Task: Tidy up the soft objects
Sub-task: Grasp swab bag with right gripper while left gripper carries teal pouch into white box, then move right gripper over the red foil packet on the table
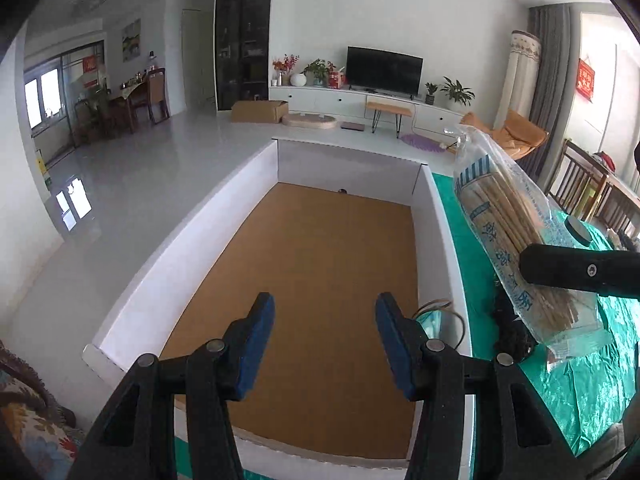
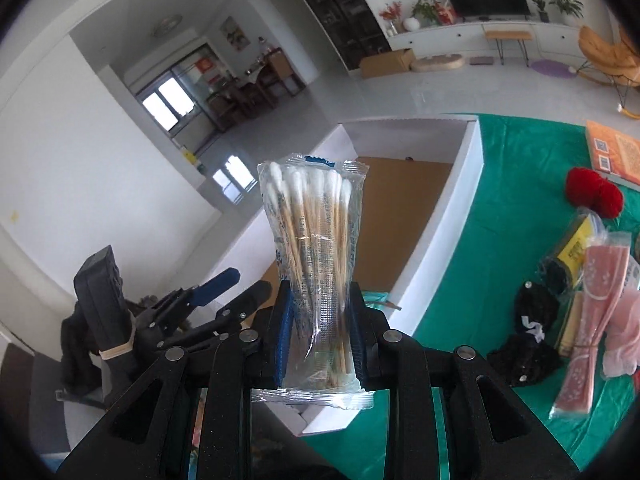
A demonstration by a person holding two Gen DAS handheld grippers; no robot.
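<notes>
One cotton-swab packet [image 2: 316, 264], lower end hidden, clamped upright in the right gripper [image 2: 320, 344] beside one white box [image 2: 448, 216]; left gripper [image 1: 325, 344] parted, empty, over the box; desk [image 2: 500, 208] items partly cropped.

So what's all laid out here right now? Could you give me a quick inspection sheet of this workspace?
Surface: table under a green cloth.
Job's things: pack of cotton swabs; open white box, brown floor bare; red yarn balls; pink packets; black fabric pieces.
Clutter: orange book; rubber bands by the box.
Grippers: right hand-held gripper clamps the swab pack; left hand-held gripper empty, jaws apart, over the box.
Cables: nothing seen.
Surroundings: living room, television, potted plants, dining table.
</notes>
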